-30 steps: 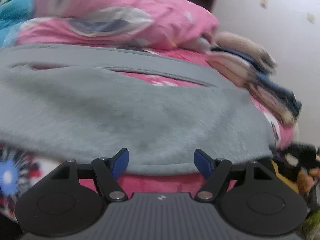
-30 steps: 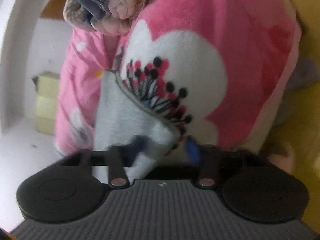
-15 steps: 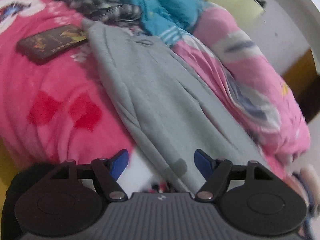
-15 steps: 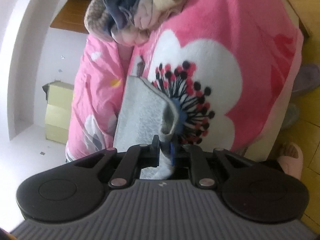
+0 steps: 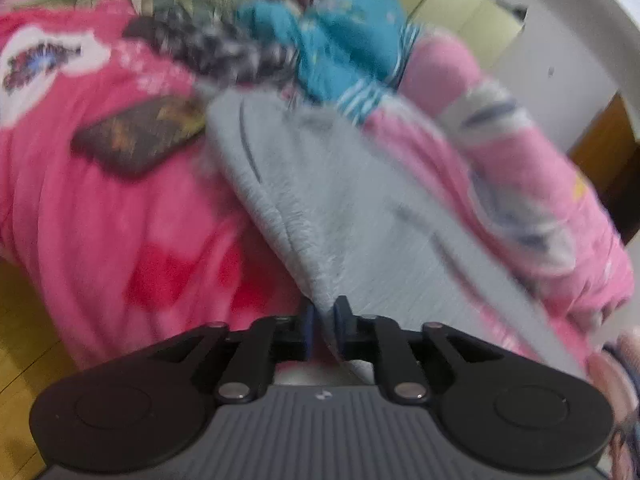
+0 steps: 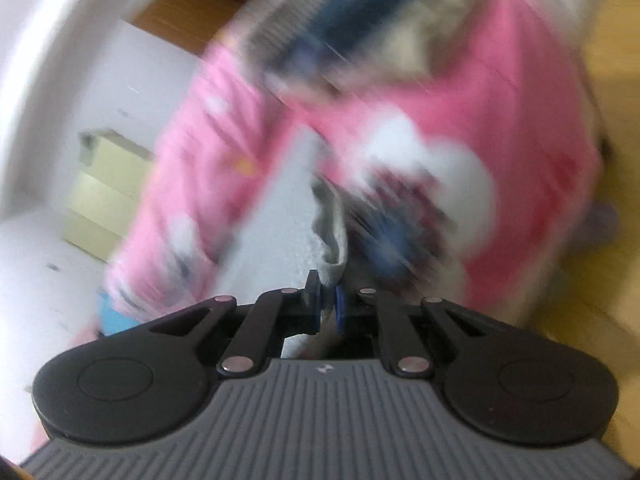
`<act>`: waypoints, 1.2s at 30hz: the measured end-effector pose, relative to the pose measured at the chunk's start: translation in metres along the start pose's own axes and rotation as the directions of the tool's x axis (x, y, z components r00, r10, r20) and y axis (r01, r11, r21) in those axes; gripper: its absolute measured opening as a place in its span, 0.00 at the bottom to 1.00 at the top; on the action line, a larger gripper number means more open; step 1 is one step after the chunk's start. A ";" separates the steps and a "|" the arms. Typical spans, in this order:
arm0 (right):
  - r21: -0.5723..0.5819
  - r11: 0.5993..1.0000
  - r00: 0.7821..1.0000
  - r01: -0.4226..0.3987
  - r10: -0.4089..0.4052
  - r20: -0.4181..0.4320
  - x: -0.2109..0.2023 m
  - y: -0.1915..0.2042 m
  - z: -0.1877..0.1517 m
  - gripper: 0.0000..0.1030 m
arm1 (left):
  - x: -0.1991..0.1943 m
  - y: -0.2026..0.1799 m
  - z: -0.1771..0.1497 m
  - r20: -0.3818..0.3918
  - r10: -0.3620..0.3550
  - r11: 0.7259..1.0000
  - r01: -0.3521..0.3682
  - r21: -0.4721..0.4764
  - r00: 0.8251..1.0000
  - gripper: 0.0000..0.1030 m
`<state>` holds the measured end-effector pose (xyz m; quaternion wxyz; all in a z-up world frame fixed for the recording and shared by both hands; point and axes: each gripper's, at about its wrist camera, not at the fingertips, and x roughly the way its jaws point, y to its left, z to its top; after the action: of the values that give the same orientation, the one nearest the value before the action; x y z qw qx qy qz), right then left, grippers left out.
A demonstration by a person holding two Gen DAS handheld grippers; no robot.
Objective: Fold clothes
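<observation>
A long grey fleece garment [image 5: 344, 216] lies stretched over a pink flowered blanket [image 5: 120, 216] on a bed. My left gripper [image 5: 325, 322] is shut on the garment's near corner. The same grey garment [image 6: 280, 216] shows in the right wrist view, and my right gripper [image 6: 326, 304] is shut on a bunched corner of it. Both current views are blurred by motion.
A dark flat booklet [image 5: 136, 136] lies on the blanket left of the garment. Teal clothing [image 5: 332, 52] and a checked cloth [image 5: 216, 48] are heaped at the far end. A pile of folded clothes [image 6: 344, 28] sits on the blanket [image 6: 520, 92]. Pale yellow drawers [image 6: 104, 192] stand by the wall.
My left gripper went from open to shut on the garment's near corner. My right gripper closed on its corner half a second ago and still holds it; both views have shifted.
</observation>
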<state>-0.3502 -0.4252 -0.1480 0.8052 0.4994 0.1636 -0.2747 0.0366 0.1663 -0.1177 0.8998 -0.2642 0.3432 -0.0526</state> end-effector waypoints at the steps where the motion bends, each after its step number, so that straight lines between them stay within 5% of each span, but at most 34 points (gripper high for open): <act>1: -0.017 0.998 0.998 0.057 -0.057 -0.022 0.001 -0.003 -0.004 0.11 | 0.001 0.007 -0.001 -0.015 -0.001 0.999 0.000 -0.033 1.000 0.20; 3: -0.071 0.992 0.991 0.105 -0.110 -0.073 0.013 0.007 -0.014 0.15 | -0.004 0.014 0.001 0.005 -0.021 0.998 0.021 -0.067 1.000 0.31; 7: -0.231 0.973 0.976 -0.028 -0.023 -0.215 0.074 0.081 -0.040 0.16 | -0.028 0.008 0.007 0.150 0.028 1.000 -0.028 -0.005 0.988 0.47; 11: -0.362 0.915 0.931 -0.179 0.038 -0.364 0.135 0.155 -0.067 0.24 | -0.034 -0.020 0.011 0.211 -0.026 0.994 0.003 0.109 0.977 0.59; 17: -0.491 0.763 0.811 -0.420 0.073 -0.581 0.227 0.266 -0.107 0.27 | 0.000 -0.067 0.005 0.158 -0.114 0.964 0.071 0.255 0.981 0.60; 24: -0.516 0.515 0.614 -0.684 0.024 -0.789 0.334 0.395 -0.153 0.27 | 0.041 -0.072 -0.025 0.071 -0.102 0.948 0.075 0.310 0.992 0.60; 27: -0.523 0.430 0.565 -0.736 -0.036 -0.825 0.333 0.403 -0.175 0.28 | 0.041 -0.065 -0.034 0.104 -0.134 0.941 0.093 0.326 0.986 0.63; 29: -0.539 0.376 0.561 -0.754 -0.059 -0.826 0.325 0.404 -0.181 0.28 | 0.042 -0.062 -0.033 0.105 -0.162 0.942 0.122 0.311 0.981 0.67; 36: -0.468 0.420 0.486 -0.778 -0.071 -0.871 0.330 0.399 -0.179 0.19 | 0.044 -0.053 -0.029 0.109 -0.197 0.951 0.164 0.261 0.974 0.67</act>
<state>0.1554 -0.2174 -0.1209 0.8113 0.1344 0.4827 0.3012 0.0562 0.0963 -0.1344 0.9383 -0.1817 0.2472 -0.1598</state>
